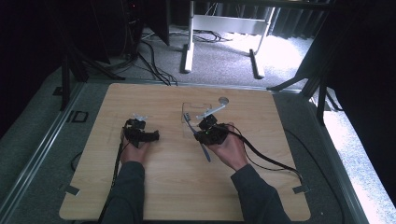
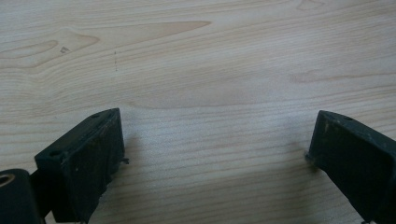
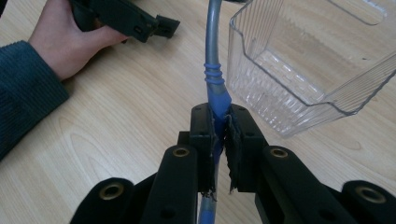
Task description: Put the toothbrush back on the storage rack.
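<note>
A toothbrush with a blue and grey handle is clamped between the jaws of my right gripper. In the high view the toothbrush lies slanted across the middle of the table, its head end near a clear plastic box, with the right gripper over it. The box stands empty just right of the brush's neck. My left gripper is open, jaws wide apart over bare wood. It sits at the table's left-middle, apart from the brush.
A small grey disc lies beyond the box. The light wooden table has bare wood on all sides of the hands. The person's other hand holds the left gripper farther off. Cables trail toward the near edge.
</note>
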Action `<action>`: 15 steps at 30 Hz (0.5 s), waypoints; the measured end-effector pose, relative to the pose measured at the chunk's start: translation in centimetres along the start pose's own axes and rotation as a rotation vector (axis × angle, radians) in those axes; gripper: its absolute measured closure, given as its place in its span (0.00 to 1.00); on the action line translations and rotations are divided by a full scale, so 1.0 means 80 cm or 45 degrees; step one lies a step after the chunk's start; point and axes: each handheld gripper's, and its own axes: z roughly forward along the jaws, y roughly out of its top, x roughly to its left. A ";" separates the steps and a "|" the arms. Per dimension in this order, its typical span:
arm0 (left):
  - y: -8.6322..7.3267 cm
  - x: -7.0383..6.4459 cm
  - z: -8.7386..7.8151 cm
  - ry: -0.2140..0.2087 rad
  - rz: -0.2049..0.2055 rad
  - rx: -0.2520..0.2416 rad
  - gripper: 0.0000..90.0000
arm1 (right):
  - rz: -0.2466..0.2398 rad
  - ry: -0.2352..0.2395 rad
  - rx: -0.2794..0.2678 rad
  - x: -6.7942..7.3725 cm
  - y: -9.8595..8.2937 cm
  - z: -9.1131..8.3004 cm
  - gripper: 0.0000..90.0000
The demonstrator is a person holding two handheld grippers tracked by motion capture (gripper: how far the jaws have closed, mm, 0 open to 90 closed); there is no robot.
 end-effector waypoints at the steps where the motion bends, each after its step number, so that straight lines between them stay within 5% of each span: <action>1: 0.000 0.000 0.000 0.000 0.000 0.000 0.04 | 0.000 0.000 0.000 0.000 0.000 0.000 0.91; 15: 0.000 0.000 0.000 -0.001 0.000 0.000 0.04 | 0.043 -0.010 -0.068 -0.008 0.005 -0.007 0.91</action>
